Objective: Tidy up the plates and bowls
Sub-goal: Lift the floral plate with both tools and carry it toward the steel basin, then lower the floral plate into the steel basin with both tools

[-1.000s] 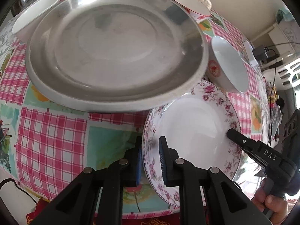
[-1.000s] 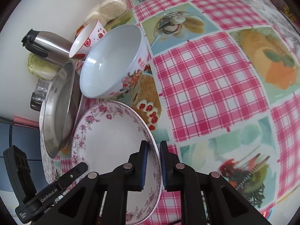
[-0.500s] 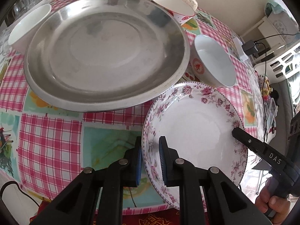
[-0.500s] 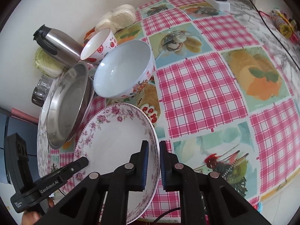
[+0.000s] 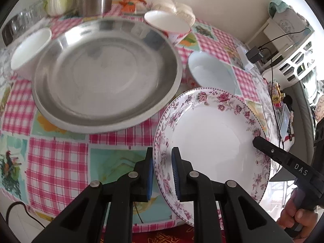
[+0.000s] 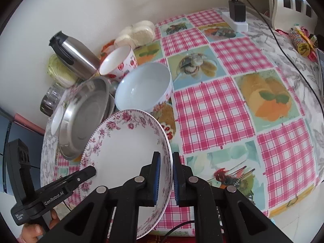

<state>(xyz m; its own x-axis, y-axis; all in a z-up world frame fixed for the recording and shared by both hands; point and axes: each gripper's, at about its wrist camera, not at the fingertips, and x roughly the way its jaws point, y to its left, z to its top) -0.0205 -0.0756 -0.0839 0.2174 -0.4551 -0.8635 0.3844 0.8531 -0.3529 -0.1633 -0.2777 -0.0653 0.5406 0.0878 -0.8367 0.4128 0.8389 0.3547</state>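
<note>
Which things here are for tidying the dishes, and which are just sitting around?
For the job: floral plate, held by left claw and right claw; steel plates; blue bowl; strawberry bowl; white bowl.

Just lying about: thermos, cabbage, buns, charger.

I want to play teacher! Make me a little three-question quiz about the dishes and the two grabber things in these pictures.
1. True or false: the left gripper and the right gripper each have their jaws on the rim of the flowered plate.
2. Multiple choice: what lies directly left of the flowered plate in the left wrist view? A) a glass jar B) the steel tray C) a charger
3. Fill in: the bowl just behind the flowered plate in the right wrist view is pale ____ inside.

Key: 1 true; 2 B; 3 blue.
</note>
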